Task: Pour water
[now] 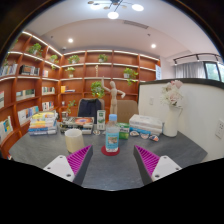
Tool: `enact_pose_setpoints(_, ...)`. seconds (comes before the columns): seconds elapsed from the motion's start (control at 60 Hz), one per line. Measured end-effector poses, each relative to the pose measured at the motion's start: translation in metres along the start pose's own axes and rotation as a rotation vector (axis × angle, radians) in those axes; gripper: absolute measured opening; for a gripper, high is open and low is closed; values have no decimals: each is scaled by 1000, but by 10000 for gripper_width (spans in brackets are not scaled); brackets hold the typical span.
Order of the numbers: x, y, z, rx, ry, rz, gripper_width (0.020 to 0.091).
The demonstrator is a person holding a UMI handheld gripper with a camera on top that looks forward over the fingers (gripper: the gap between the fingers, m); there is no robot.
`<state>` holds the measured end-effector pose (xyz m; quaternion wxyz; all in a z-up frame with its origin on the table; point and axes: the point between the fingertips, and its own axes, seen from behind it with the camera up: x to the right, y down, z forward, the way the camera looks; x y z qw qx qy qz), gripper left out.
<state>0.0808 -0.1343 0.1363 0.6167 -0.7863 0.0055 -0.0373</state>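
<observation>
Gripper [112, 160] fingers open, bottle [112, 139] just ahead, table [180, 150] edge beyond.

A clear plastic bottle [111, 139] with a blue label stands upright on the grey table [110, 168], just ahead of the 2 fingers, centred between them.

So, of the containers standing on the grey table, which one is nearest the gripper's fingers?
The small clear cup with a blue label, standing just ahead of the open gripper, in line with the gap. The cream-coloured cup stands off to its left and the other bottles farther back.
</observation>
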Motion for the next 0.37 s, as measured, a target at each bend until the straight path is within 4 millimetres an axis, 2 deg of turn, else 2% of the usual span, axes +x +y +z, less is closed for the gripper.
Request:
enact_pose_setpoints(0.183, 1, -5, -20, 26, 4, 26, 839)
enact_pose_setpoints(0.367, -4, -2, -21, 22, -6, 38, 838)
